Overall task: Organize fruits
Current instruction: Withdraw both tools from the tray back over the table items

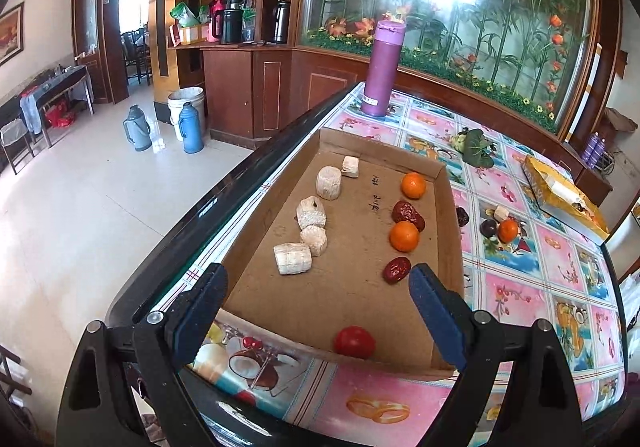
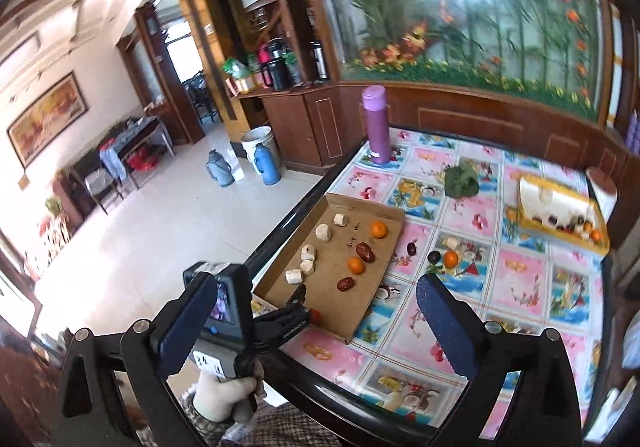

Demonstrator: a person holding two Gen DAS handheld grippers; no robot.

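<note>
A shallow cardboard tray (image 1: pixel 450 215) (image 2: pixel 394 237) lies on the table's left edge. It holds several pale cut chunks (image 1: pixel 292 258) in a left row, two oranges (image 1: pixel 404 236), two red dates (image 1: pixel 397 269) and a red tomato (image 1: pixel 354 342) by its near wall. My left gripper (image 1: pixel 318 301) is open and empty, hovering over the tray's near end; it also shows in the right wrist view (image 2: pixel 304 301). My right gripper (image 2: pixel 316 321) is open and empty, held back above the table's near edge. Loose fruit lies right of the tray: an orange (image 1: pixel 508 230) (image 2: pixel 451 259), a dark plum (image 2: pixel 434 257), a date (image 2: pixel 411 248).
A purple flask (image 1: pixel 381 67) (image 2: pixel 377 125) stands at the table's far left. A green leafy bundle (image 2: pixel 461 180) and a yellow box (image 2: pixel 560 217) with more fruit lie at the back right. The patterned tablecloth (image 2: pixel 520 295) covers the table. Wood cabinets stand behind.
</note>
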